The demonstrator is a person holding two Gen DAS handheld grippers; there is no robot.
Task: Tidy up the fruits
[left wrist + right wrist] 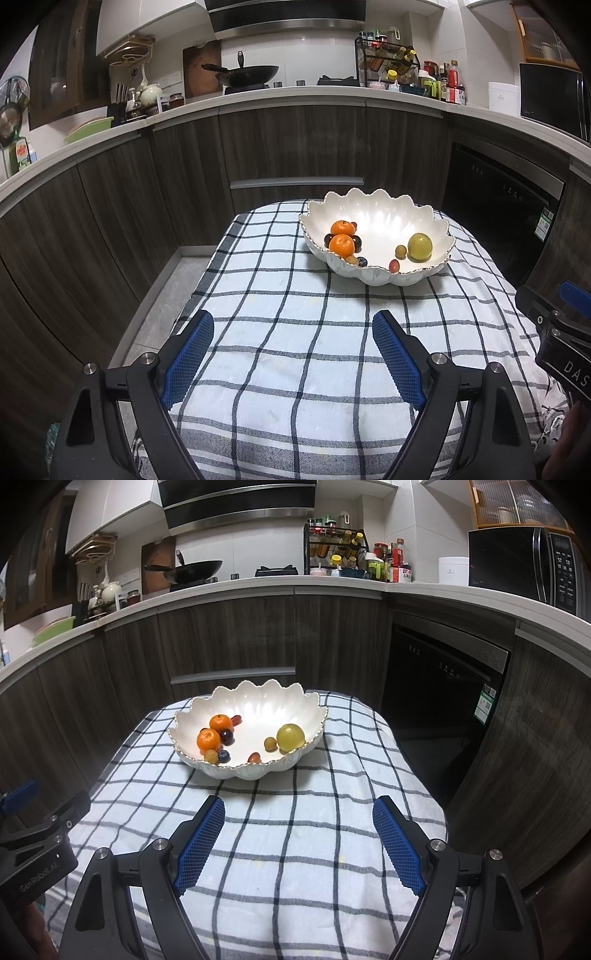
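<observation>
Left gripper: the black two-finger left gripper (293,352) with blue ribbed pads has its jaws spread wide and nothing between them; it hangs over the near part of the cloth.
Right gripper: the black right gripper (298,834) with the same blue pads is likewise spread and empty, just beside the left one.
Cloth: a white cloth with dark blue checks (295,332) covers a small table; the stretch between the grippers and the bowl is bare.
Bowl: a white ceramic bowl with a scalloped, gold-trimmed rim (251,771) stands toward the far end of the cloth.
Bowl contents, left side: two orange mandarins (208,739) touch each other, with dark red grapes (226,736), a blueberry (223,756) and a pale yellowish grape beside them.
Bowl contents, right side: a round yellow-green fruit (291,736) sits well apart from the mandarins, with a small tan grape (270,743) just beside it and a reddish grape near the front rim.
Edges: the cloth drops off at left and right; grey floor shows on the left.
Surroundings: dark wood-grain cabinets (295,147) under a white counter curve behind the table, a black built-in dishwasher (443,709) to the right, a black wok (251,74) and bottles on the counter.
</observation>
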